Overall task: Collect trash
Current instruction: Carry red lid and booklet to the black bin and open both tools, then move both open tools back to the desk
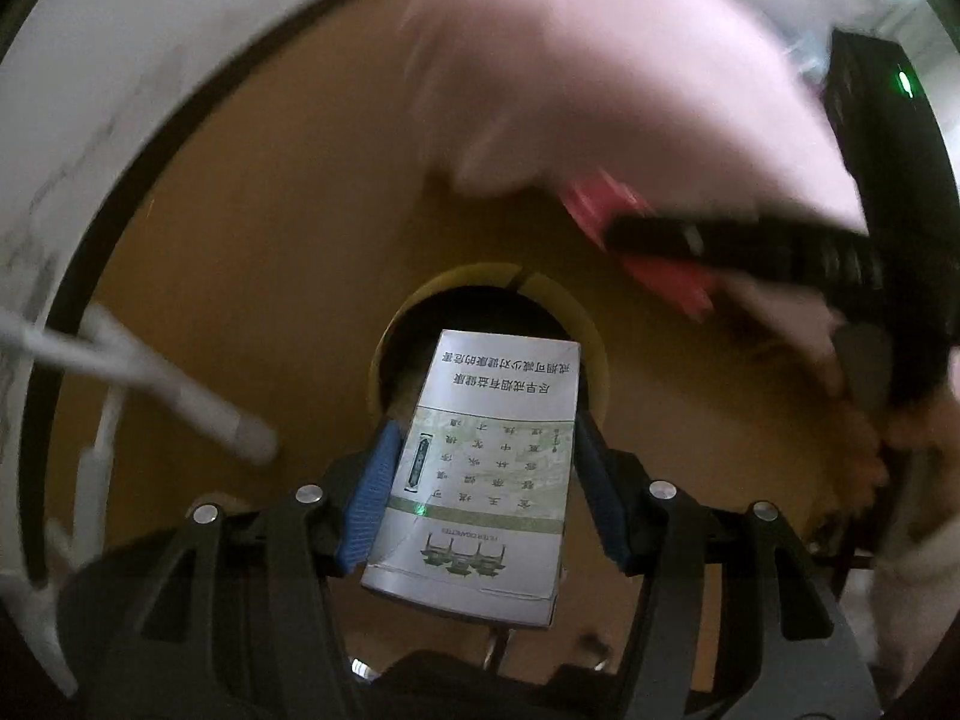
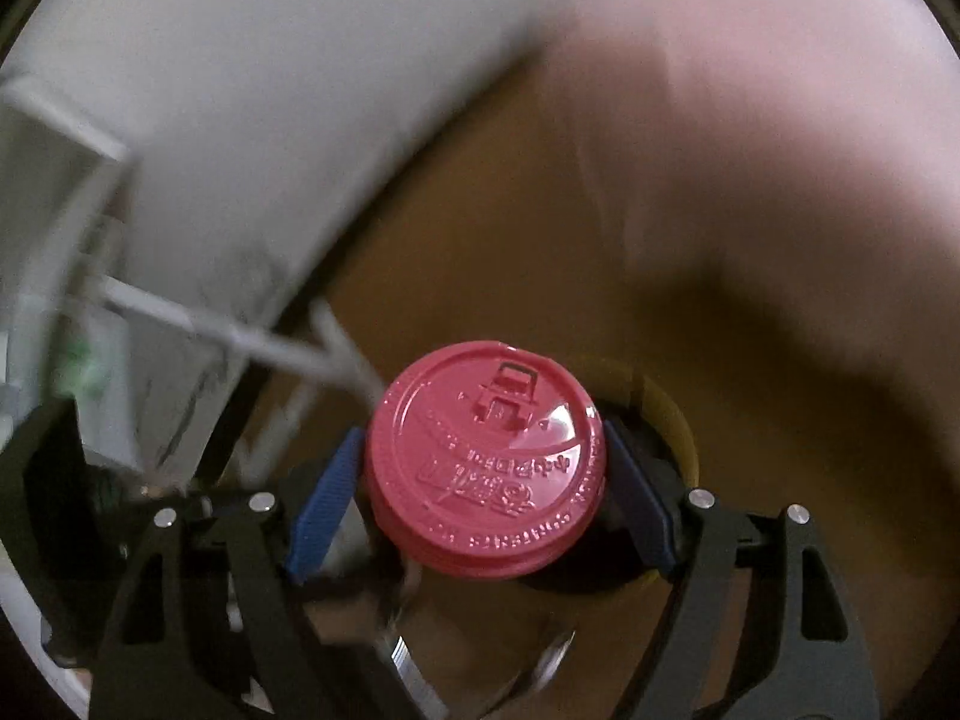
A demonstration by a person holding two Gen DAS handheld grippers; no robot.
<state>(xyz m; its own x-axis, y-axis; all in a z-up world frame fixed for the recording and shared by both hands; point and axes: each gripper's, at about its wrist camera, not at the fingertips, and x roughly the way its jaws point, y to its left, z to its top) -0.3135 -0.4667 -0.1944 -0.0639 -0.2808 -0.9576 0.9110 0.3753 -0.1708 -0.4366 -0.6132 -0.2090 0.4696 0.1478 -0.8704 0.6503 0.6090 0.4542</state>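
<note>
Between left gripper (image 1: 480,468) pads, cigarette pack (image 1: 480,468), above round bin opening (image 1: 594,330)

Dim, warm light; heavy motion blur, fisheye-bent dark edges.

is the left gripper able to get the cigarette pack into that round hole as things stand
Probably yes. The left gripper holds the cigarette pack right over the round hole, with nothing between them. The right gripper with the red lid is off to one side.
</note>
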